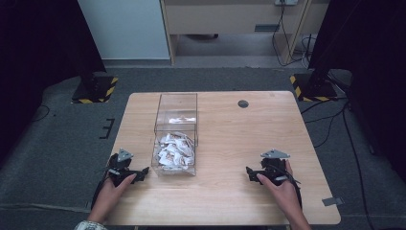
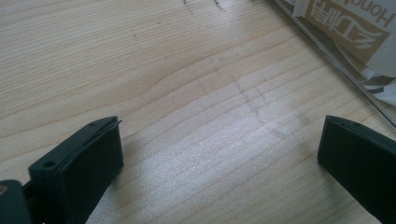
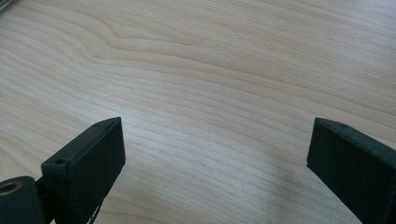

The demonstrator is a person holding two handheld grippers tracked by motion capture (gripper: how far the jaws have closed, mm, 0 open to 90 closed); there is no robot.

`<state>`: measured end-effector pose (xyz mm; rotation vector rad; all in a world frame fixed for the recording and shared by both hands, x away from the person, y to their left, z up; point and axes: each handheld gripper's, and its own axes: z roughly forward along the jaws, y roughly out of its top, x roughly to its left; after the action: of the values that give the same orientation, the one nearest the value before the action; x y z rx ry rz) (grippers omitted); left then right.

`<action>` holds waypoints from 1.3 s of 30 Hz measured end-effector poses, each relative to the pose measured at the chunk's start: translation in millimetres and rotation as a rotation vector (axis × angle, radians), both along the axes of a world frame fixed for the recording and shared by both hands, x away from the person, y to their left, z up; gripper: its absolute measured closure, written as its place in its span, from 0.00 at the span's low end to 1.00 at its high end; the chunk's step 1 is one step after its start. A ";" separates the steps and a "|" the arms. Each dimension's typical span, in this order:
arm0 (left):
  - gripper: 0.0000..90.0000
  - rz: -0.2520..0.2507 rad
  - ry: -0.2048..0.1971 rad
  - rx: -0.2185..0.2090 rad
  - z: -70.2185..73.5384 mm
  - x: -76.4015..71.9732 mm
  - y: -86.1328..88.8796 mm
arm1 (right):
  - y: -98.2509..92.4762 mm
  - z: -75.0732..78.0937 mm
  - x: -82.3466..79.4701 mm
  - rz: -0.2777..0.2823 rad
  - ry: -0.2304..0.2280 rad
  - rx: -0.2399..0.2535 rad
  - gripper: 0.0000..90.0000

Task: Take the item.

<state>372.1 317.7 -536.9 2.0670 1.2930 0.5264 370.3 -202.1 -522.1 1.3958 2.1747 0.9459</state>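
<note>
Crumpled white paper sachets with brown print (image 1: 173, 149) fill the near half of a tall clear plastic box (image 1: 176, 106) on the pale wooden table (image 1: 239, 139); they look light, soft and slippery, best pinched by a loose edge. The left gripper (image 1: 141, 171) rests just beside the box, jaws released and empty, sachets showing past its far jaw. The right gripper (image 1: 251, 173) lies well apart, jaws equally released.
</note>
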 end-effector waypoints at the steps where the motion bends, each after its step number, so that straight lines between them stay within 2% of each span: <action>1: 0.00 0.000 0.000 0.000 0.0 0.0 0.0 | 1.0 1.1 -0.7 0.009 0.001 -0.003 0.06; 9: 0.00 0.000 0.001 0.001 0.0 0.0 0.0 | 16.9 7.7 -5.7 0.059 0.011 -0.009 0.10; 15: 0.00 0.000 0.000 0.001 0.0 -0.1 0.0 | 20.3 13.3 -6.2 0.071 0.009 -0.012 0.11; 20: 0.00 0.000 0.001 0.001 0.0 -0.1 0.0 | 23.1 15.9 -3.3 0.063 0.015 -0.015 0.13; 24: 0.00 0.000 0.000 0.000 0.0 0.0 0.0 | 27.9 20.2 0.6 0.073 0.023 -0.014 0.13; 32: 0.00 0.000 0.000 -0.001 0.0 0.1 0.0 | 41.6 31.5 4.4 0.124 0.008 -0.037 0.15; 39: 0.00 -0.001 0.000 -0.001 0.0 0.1 0.0 | 48.3 35.7 7.3 0.128 0.013 -0.044 0.17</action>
<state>372.2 317.7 -536.9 2.0670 1.2925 0.5251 377.6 -153.8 -486.3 1.2585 2.3038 0.9302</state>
